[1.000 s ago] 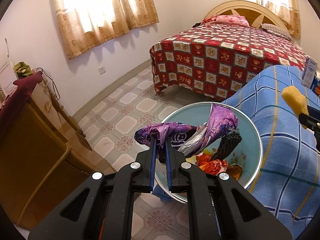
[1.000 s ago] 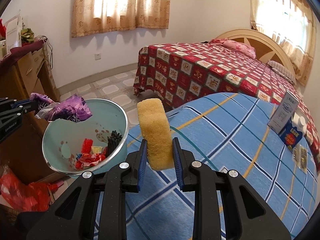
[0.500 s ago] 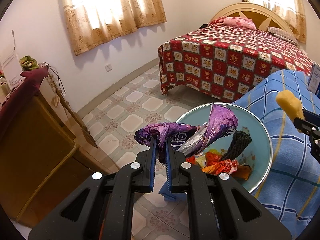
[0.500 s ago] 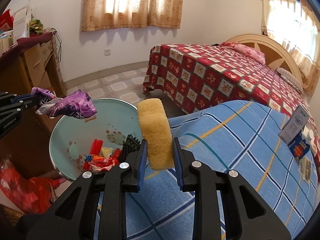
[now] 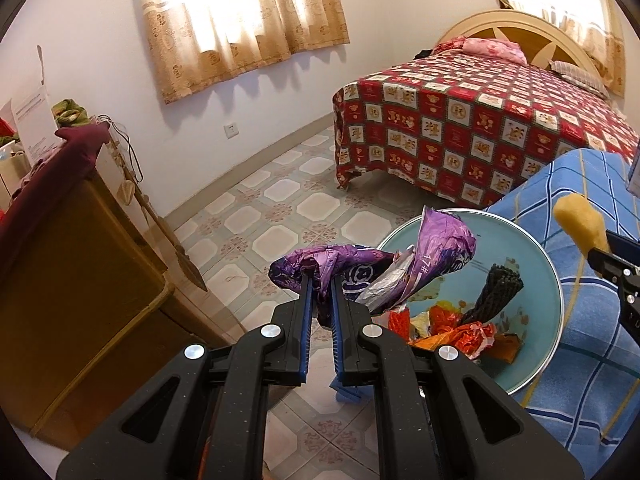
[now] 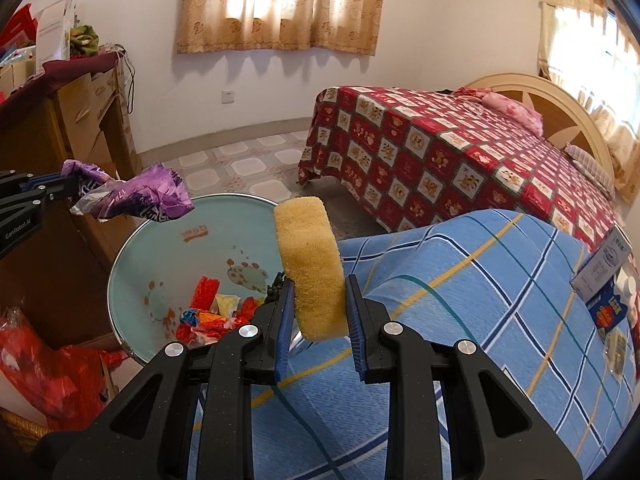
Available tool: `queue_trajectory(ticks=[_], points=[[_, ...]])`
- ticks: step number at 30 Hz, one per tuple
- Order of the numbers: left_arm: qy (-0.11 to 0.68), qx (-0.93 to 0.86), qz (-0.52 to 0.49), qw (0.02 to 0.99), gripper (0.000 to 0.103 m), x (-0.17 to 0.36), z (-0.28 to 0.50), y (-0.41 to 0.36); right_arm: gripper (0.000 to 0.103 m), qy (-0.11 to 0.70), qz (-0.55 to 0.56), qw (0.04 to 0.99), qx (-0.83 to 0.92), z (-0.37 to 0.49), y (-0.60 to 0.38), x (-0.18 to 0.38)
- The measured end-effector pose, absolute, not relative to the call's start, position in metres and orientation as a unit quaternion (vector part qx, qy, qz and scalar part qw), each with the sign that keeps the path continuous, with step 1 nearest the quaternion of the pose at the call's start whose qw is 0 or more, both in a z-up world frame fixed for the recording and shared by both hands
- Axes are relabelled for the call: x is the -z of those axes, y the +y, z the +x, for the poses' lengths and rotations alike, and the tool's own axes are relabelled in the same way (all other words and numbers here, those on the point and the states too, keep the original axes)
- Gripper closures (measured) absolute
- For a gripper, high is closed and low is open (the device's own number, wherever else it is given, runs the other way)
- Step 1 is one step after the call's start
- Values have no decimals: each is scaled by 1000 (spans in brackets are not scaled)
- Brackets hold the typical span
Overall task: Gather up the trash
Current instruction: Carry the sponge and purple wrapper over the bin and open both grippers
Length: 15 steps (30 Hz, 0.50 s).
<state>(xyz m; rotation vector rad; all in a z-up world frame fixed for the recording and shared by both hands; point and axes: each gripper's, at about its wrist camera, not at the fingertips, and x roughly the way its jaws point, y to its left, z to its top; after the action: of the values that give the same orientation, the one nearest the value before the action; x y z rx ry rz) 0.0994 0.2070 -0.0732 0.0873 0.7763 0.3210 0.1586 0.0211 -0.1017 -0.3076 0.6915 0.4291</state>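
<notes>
At the centre of the left wrist view, the left tongs [image 5: 319,280] are pinched nearly shut on a crumpled purple wrapper [image 5: 384,264], which hangs in the air and spreads toward three o'clock over the near rim of a pale blue bin [image 5: 556,344]. Down in the bin lie red and orange wrappers [image 5: 452,326] and a black mesh sleeve [image 5: 498,290] leaning against the wall. At three o'clock the right tongs enter from the edge, clamped on a yellow sponge [image 5: 578,226], above a blue checked cloth [image 5: 592,368]. A brown cabinet [image 5: 72,272] fills nine o'clock, and a bed with a red patterned cover [image 5: 472,120] sits at one o'clock on the tiled floor [image 5: 276,216]. Across the right wrist view, the right tongs [image 6: 318,304] are closed narrowly on the sponge [image 6: 310,276], which stands upright between the blue pads, just past the cloth's [image 6: 480,304] edge and beside the bin's [image 6: 128,256] rim. The bin is at nine o'clock from the sponge, with the wrappers [image 6: 208,316] at its bottom. At ten o'clock the left tongs hold the purple wrapper [image 6: 136,196] above the bin's far rim. Small boxes [image 6: 604,280] rest on the cloth at three o'clock.
</notes>
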Motion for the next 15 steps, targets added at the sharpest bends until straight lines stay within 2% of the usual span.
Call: queue_trajectory(ticks=[15], points=[[374, -158, 35, 913, 94, 72, 99, 210, 77, 333, -157, 904, -217, 159, 32, 100]])
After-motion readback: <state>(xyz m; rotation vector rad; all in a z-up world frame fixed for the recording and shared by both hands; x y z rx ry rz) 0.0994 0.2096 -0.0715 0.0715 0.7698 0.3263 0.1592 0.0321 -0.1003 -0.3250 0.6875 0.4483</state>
